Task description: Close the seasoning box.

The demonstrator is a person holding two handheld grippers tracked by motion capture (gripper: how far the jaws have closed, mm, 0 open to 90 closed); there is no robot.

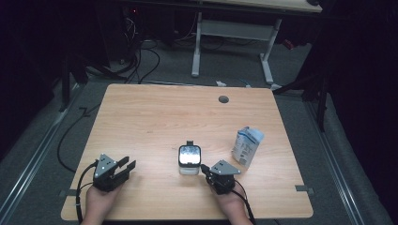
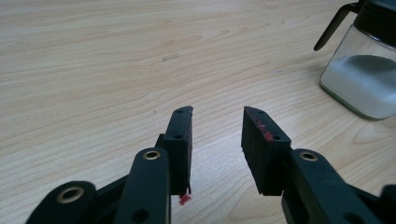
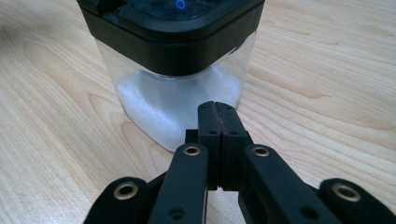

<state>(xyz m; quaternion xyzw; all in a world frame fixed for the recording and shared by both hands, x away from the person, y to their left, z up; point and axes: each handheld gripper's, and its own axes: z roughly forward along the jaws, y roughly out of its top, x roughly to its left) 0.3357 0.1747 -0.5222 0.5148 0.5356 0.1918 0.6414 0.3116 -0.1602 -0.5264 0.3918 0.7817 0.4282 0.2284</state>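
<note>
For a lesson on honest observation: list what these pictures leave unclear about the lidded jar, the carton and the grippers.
- Jar: right gripper view, its lid top is cut by the upper edge; the white contents can't be identified.
- Carton: high view, print too small to read.
- Right gripper: right gripper view, whether its shut tips touch the jar can't be told.

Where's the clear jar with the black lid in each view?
High view: jar at table centre, just left of the right hand-held gripper.
Left gripper view: jar at the top right edge, partly cut off.
Right gripper view: jar top centre, right before the shut jaws.
Shared landmark: the jar's black lid.
</note>
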